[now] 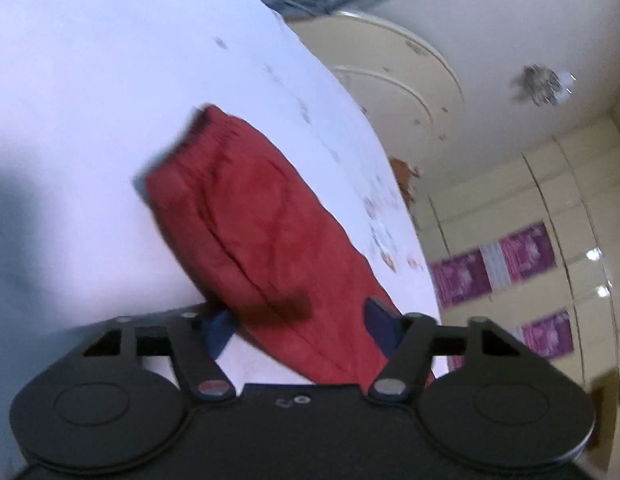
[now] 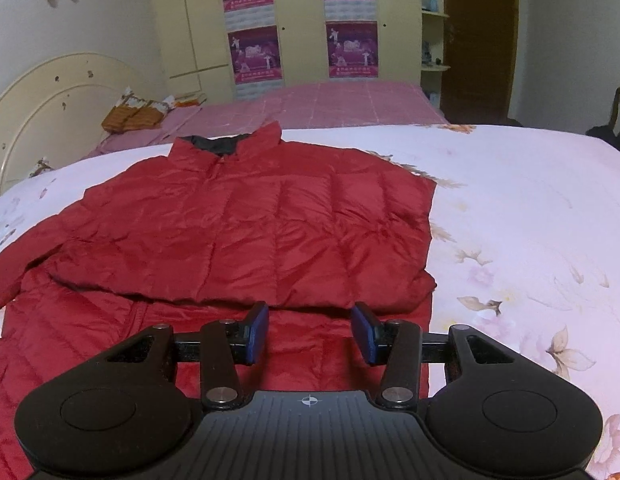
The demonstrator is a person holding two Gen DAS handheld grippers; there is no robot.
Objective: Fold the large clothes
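I see the jacket [image 2: 237,232] lying on the bed [image 2: 530,208], its collar [image 2: 233,142] at the far end; one sleeve [image 2: 25,256] runs out to the left; my right tool [image 2: 309,334] hangs over the near hem; behind the bed stands a second bed [image 2: 350,104], with the headboard [image 2: 49,100] at far left and the wardrobe [image 2: 301,20] behind all; my left tool [image 1: 299,320] straddles the sleeve [image 1: 253,232].

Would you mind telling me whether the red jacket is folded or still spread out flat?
Partly folded. In the right wrist view the red jacket has one sleeve laid across its chest, while the other sleeve still stretches outward.
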